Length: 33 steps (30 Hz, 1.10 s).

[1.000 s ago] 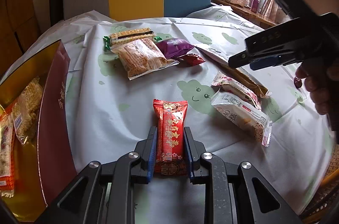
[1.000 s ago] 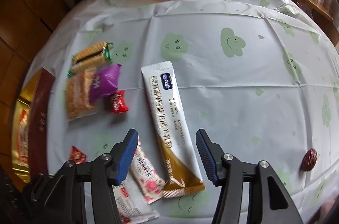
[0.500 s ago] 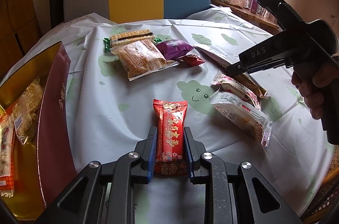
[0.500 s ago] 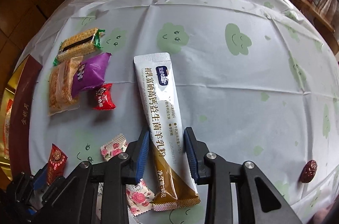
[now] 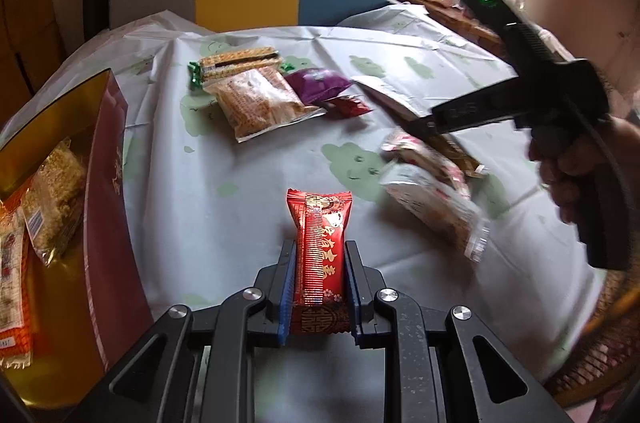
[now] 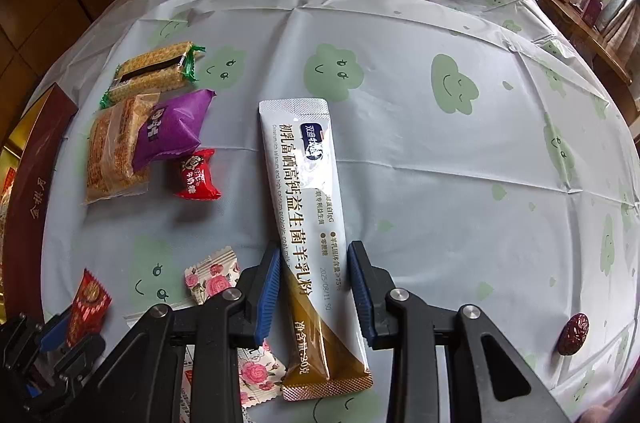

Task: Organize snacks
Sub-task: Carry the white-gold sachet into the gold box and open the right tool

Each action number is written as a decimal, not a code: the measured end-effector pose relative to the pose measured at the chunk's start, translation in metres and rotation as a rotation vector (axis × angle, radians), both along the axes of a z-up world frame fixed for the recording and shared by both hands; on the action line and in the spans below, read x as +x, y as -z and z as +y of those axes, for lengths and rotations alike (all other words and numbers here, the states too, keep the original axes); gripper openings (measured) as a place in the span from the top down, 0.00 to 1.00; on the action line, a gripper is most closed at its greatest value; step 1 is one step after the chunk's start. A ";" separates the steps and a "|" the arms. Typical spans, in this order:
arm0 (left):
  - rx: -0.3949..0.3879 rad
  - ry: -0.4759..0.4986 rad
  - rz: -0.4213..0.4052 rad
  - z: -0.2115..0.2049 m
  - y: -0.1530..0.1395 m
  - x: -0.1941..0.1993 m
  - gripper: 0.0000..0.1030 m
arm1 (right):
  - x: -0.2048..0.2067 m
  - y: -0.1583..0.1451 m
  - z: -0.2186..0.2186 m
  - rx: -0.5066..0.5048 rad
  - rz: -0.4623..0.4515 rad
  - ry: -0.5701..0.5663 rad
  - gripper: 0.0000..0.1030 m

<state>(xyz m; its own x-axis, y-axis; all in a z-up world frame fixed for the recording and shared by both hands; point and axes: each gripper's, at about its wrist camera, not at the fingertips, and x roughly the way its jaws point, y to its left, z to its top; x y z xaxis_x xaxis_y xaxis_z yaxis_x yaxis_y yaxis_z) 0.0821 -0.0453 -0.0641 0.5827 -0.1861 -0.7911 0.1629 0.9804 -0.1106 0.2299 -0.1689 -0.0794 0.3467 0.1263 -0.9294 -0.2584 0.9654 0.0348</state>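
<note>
My left gripper point(image 5: 320, 251) holds a red snack bar point(image 5: 320, 223) lengthwise just above the cloud-print tablecloth point(image 5: 224, 183), its jaws closing tighter on it. In the right wrist view the same gripper point(image 6: 60, 331) and bar point(image 6: 88, 303) show at the lower left. My right gripper point(image 6: 314, 255) is shut on the lower half of a long white-and-gold sachet point(image 6: 300, 163), blue pads pressing on both edges. From the left wrist view, that gripper point(image 5: 424, 127) reaches down from a hand at the right.
A dark red box with a gold inside point(image 5: 108, 183) holding several packets stands at the left. Cracker pack point(image 6: 152, 71), biscuit bag point(image 6: 112, 151), purple packet point(image 6: 172, 131), small red candy point(image 6: 196, 175) and rose-print packets point(image 6: 212, 275) lie around. A date point(image 6: 574, 333) sits far right.
The right gripper's jaws came in from wide apart and closed onto the sachet. The left gripper kept its hold on the red bar and stayed in place.
</note>
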 end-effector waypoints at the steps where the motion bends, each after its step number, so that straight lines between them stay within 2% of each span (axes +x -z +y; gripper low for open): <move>1: 0.002 0.008 -0.005 -0.001 -0.002 -0.004 0.78 | 0.000 0.000 0.000 0.000 0.000 0.001 0.68; 6: 0.045 0.039 -0.020 -0.001 -0.005 -0.026 0.78 | 0.003 -0.002 -0.002 0.010 0.004 0.024 0.73; 15: 0.055 0.051 0.011 0.012 0.003 -0.051 0.78 | -0.001 -0.026 -0.016 0.069 -0.065 0.071 0.74; 21: 0.047 0.049 0.008 0.017 0.005 -0.058 0.78 | -0.021 -0.048 -0.011 0.206 -0.064 0.026 0.74; 28: 0.028 0.058 -0.007 0.020 0.007 -0.062 0.78 | -0.041 -0.076 0.038 0.359 0.017 -0.097 0.74; 33: -0.004 0.057 -0.017 0.025 0.008 -0.064 0.78 | -0.049 -0.093 0.107 0.426 0.093 -0.208 0.74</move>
